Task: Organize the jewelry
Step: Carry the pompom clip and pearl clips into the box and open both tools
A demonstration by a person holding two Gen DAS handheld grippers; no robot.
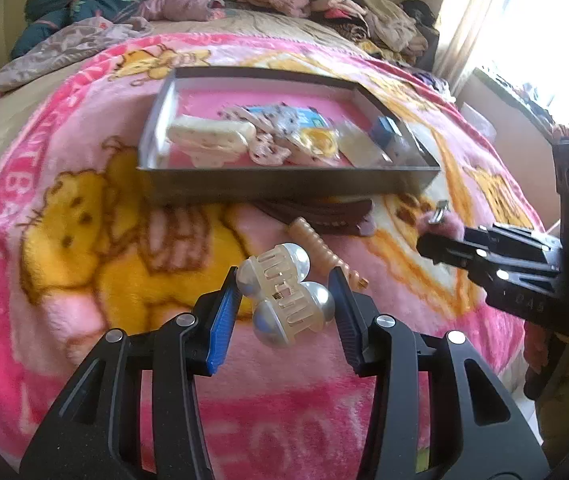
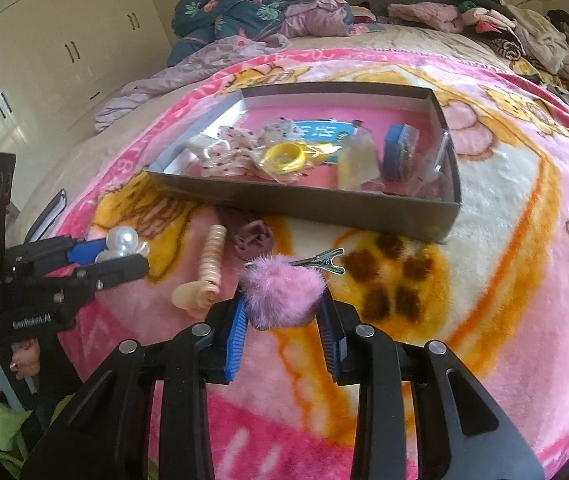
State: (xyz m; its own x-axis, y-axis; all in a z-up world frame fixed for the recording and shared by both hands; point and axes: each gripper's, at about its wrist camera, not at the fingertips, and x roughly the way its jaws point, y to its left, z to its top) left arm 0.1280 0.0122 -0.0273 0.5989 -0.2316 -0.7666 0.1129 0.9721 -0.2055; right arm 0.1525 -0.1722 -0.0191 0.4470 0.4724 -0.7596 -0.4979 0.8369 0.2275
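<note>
My left gripper [image 1: 284, 284] is shut on a pearl claw clip [image 1: 284, 294] and holds it above the pink blanket; it also shows in the right wrist view [image 2: 124, 250]. My right gripper [image 2: 282, 300] is shut on a fluffy pink pom-pom hair clip [image 2: 282, 292] with a metal alligator clip [image 2: 320, 260]; it also shows in the left wrist view [image 1: 442, 226]. A grey box [image 1: 284, 182], also in the right wrist view [image 2: 300, 198], holds several hair accessories, a yellow ring [image 2: 284, 158] and a blue box [image 2: 394, 148].
A peach spiral hair clip [image 2: 208, 272] and a dark maroon claw clip [image 2: 252, 238] lie on the blanket in front of the box. Piles of clothes [image 2: 252, 12] lie at the bed's far end. A wardrobe [image 2: 56, 40] stands at left.
</note>
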